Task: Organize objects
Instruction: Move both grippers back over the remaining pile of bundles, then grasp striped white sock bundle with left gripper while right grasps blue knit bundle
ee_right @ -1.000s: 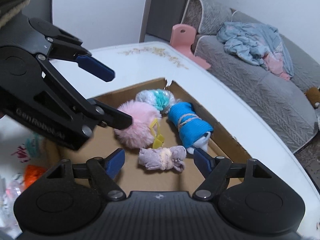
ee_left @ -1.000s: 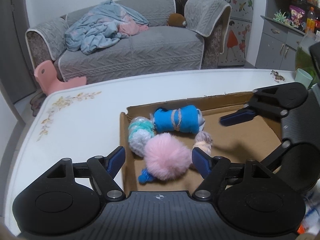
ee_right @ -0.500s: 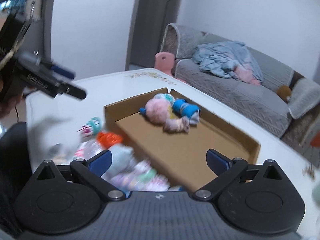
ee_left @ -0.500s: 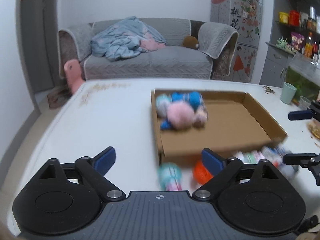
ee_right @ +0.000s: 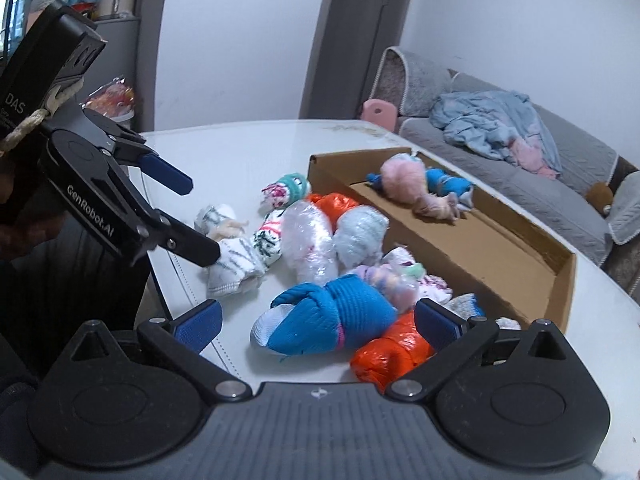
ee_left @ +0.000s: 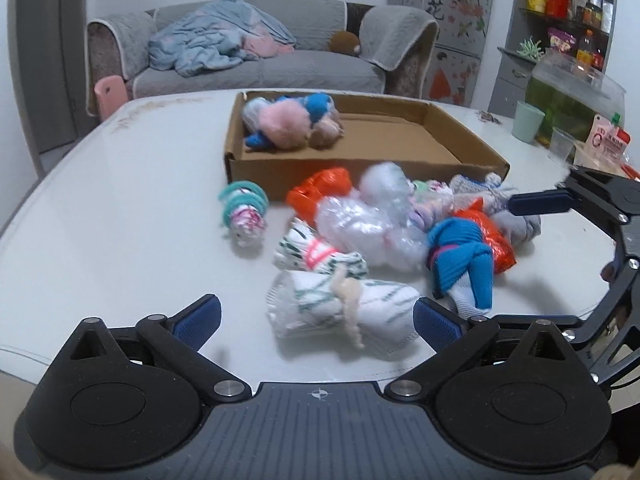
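Observation:
A shallow cardboard box on the white table holds a pink pompom, a blue sock roll and other soft bundles in its far left corner. A pile of rolled socks and plastic bags lies in front of the box. My left gripper is open around a white-green sock roll. My right gripper is open around a blue sock roll, which also shows in the left wrist view.
The pile holds orange bags, clear plastic bags and a teal-pink roll. A green cup, a clear cup and packets stand at the table's right. A grey sofa is behind.
Both grippers have pulled back from over the box to the pile in front of it. They now sit low, each straddling a sock roll. The box contents have not moved.

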`<state>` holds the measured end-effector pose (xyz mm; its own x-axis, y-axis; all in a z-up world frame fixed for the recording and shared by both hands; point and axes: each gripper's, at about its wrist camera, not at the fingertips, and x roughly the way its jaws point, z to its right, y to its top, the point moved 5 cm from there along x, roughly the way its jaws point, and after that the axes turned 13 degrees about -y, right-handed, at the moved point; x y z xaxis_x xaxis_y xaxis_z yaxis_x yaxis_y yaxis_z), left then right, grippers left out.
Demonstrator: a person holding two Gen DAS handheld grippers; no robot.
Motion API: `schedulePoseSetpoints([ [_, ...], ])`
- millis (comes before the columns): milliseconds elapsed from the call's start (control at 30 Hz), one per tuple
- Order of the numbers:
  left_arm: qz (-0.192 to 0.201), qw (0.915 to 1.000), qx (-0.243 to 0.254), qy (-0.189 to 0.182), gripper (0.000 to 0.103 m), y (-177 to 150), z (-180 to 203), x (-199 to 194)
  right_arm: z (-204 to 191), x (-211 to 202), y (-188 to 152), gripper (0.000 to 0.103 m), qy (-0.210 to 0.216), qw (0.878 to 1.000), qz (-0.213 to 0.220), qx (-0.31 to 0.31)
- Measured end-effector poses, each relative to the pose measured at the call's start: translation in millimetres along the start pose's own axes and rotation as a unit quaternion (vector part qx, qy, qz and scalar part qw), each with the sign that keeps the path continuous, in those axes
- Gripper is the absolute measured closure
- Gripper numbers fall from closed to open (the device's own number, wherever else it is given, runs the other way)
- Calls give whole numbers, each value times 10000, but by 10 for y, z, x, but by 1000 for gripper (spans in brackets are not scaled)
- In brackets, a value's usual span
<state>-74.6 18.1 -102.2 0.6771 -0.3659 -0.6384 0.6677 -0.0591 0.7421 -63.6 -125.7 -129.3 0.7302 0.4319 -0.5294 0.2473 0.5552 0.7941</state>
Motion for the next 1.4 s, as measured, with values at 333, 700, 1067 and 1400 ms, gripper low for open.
schedulePoseSetpoints([
  [333,-153,9996,237,25,5,-70,73,274,-42,194,-70,1,39,9991,-127,-393],
  [700,-134,9985,470,-265,20,-80,22,234,-194,325,-61,6,162,9973,-285,-663],
  [1067,-154,9973,626,-343,19,-129,79,209,-186,125,-164,15,342,9965,-259,-724],
  [1400,-64,9956,930,-93,4,-97,-39,221,-227,69,-149,13,294,9975,-213,-613],
])
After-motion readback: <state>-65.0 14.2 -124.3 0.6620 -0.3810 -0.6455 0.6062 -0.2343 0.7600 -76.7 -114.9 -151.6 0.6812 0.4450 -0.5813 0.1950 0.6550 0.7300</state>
